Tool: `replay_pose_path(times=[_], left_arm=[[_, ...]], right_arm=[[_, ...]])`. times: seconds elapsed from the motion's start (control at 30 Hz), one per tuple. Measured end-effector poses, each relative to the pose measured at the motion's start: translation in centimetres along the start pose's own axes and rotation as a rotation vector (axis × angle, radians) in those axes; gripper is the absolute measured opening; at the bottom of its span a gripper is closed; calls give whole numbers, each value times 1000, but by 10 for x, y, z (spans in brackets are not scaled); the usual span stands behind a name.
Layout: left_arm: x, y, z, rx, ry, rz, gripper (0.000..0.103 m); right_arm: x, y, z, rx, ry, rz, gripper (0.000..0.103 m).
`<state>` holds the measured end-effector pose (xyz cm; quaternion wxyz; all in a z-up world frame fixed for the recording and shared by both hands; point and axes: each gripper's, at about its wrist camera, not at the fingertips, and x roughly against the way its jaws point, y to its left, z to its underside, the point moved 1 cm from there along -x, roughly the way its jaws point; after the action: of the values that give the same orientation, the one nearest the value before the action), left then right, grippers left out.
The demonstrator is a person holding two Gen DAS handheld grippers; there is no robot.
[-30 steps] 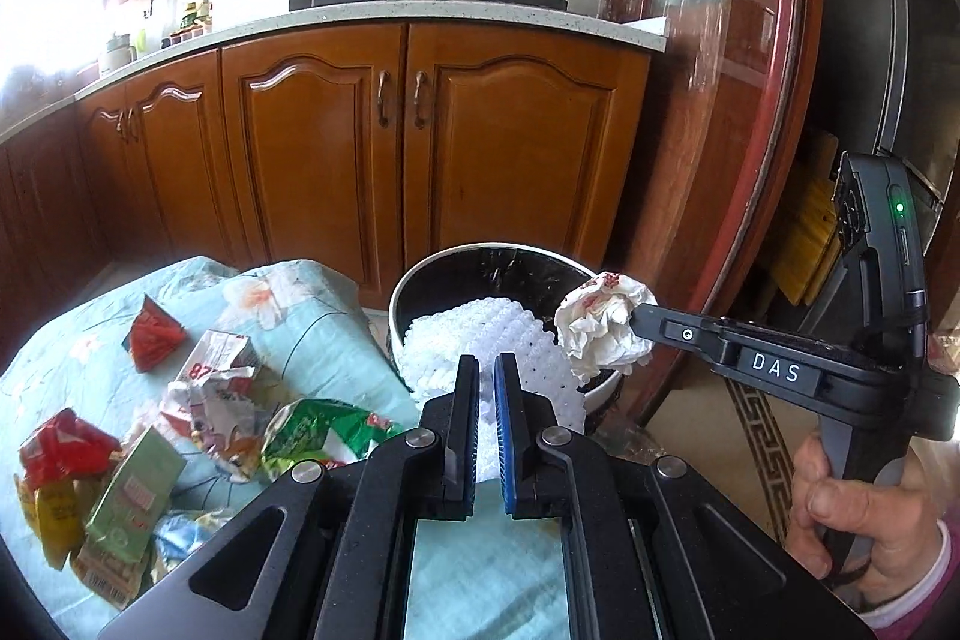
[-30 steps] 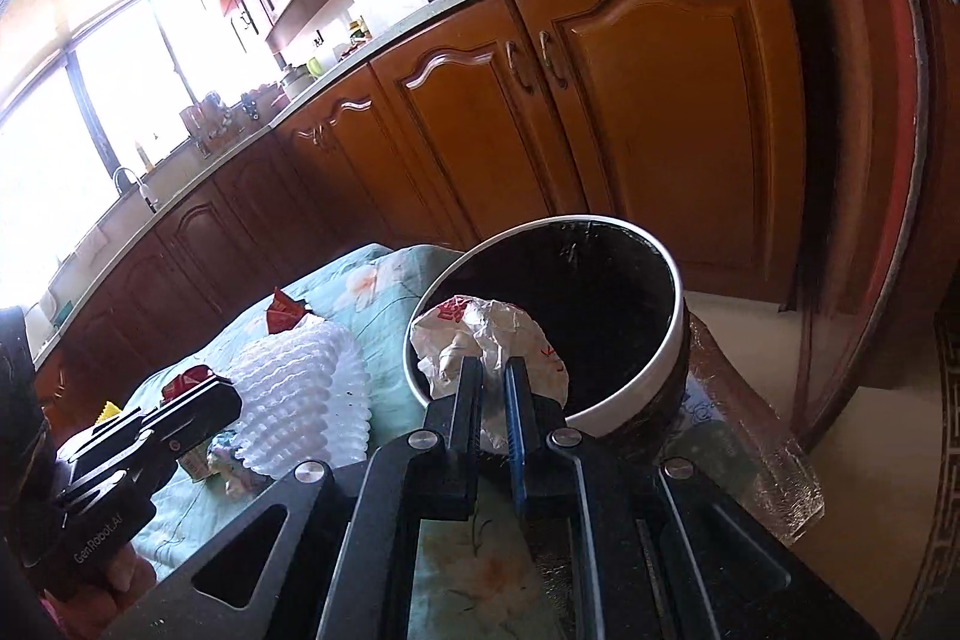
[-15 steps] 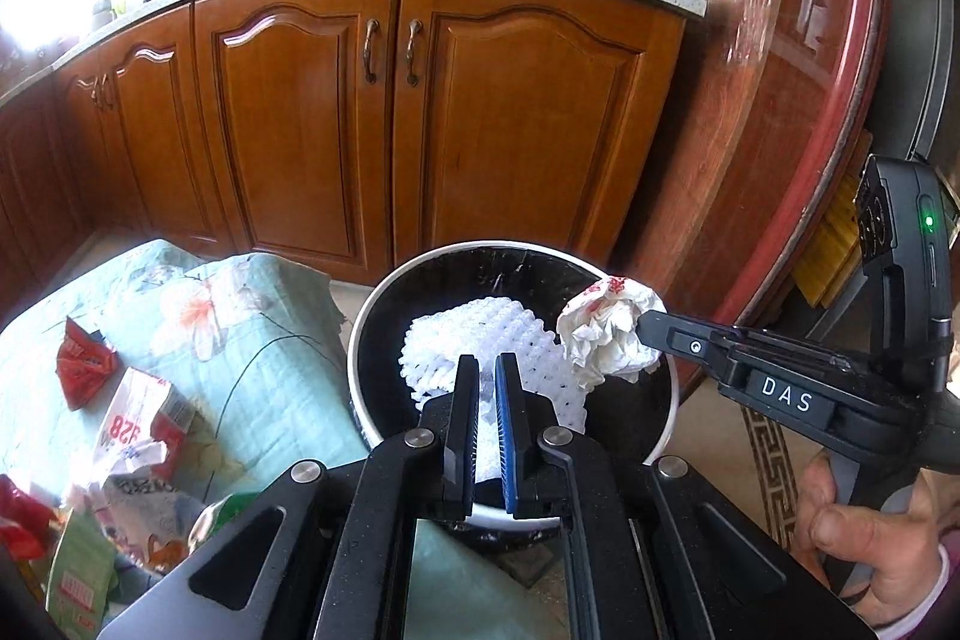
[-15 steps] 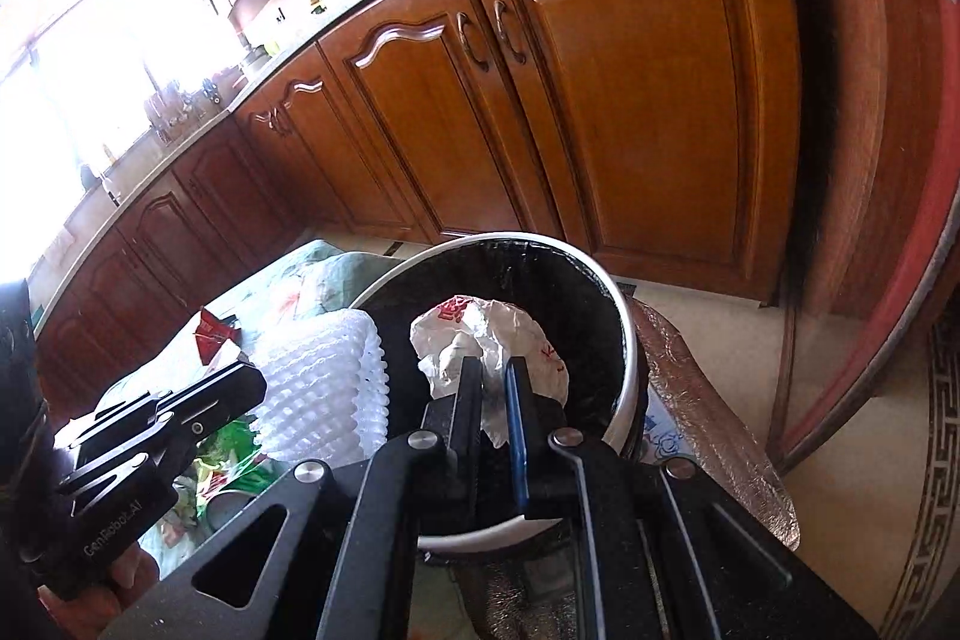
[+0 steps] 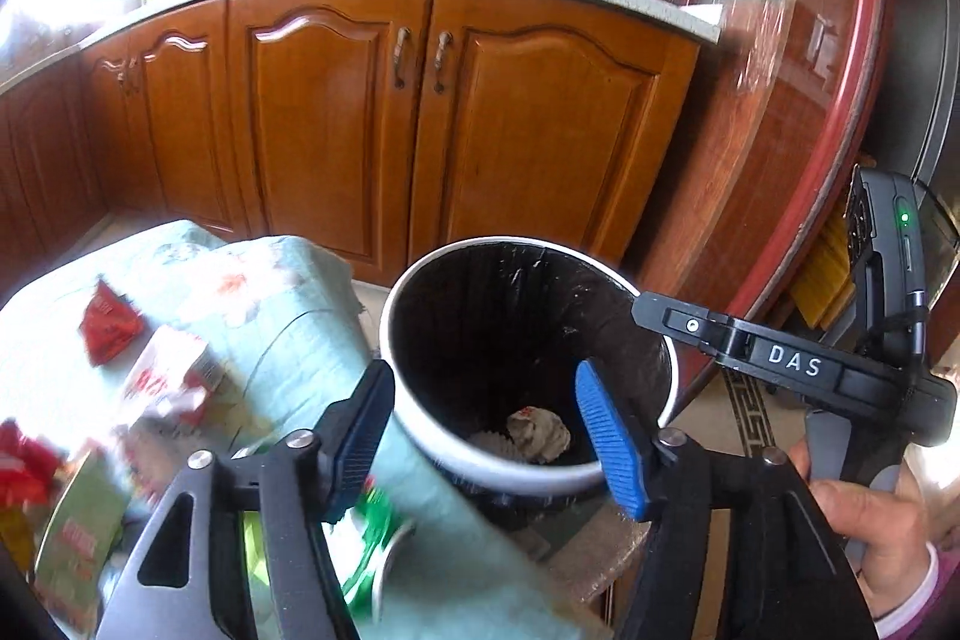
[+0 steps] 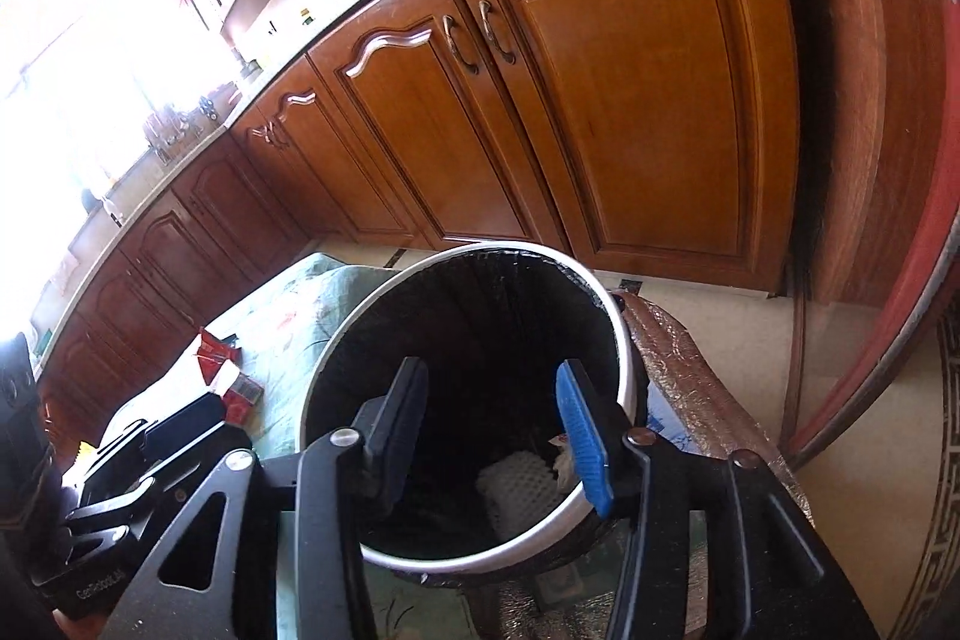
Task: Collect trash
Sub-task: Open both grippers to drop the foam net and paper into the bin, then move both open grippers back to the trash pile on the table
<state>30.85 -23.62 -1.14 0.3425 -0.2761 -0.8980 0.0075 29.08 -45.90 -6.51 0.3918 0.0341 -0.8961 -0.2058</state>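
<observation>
A round white-rimmed trash bin (image 5: pixel 414 436) with a black liner stands beside the table; it also shows in the right wrist view (image 6: pixel 624 334). At its bottom lie a crumpled white wrapper (image 5: pixel 540 436) and a white foam net (image 6: pixel 519 478). My left gripper (image 5: pixel 489 436) is open and empty over the bin's near rim. My right gripper (image 6: pixel 492 430) is open and empty above the bin mouth; in the left wrist view its finger (image 5: pixel 690 325) reaches over the right rim.
Several snack wrappers lie on the light green floral tablecloth (image 5: pixel 282 298), among them a red packet (image 5: pixel 108 328) and a green one (image 5: pixel 372 538). Wooden kitchen cabinets (image 5: pixel 420 124) stand behind. A foil-wrapped ledge (image 6: pixel 696 388) sits right of the bin.
Both grippers have opened. The foam net left the left gripper and the crumpled wrapper left the right gripper; both now lie at the bottom of the bin.
</observation>
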Motion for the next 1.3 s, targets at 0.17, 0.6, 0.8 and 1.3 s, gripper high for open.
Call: replay_pose_path(times=[0.17,0.6,0.8,1.3], left_arm=[[41,13,30,37,-48,-39,72],[118,59,99,138,-46,-176,78],[153,87,123,192,-43,-221,78],[165,162,138,359,-9,-293,77]], right_arm=[[17,20,24,-16,-37,-48,86],[36,81,86,1,-12,-142,91],[32,104,106,26,24,-155,91],[14,151,113,112,17,-111,90]])
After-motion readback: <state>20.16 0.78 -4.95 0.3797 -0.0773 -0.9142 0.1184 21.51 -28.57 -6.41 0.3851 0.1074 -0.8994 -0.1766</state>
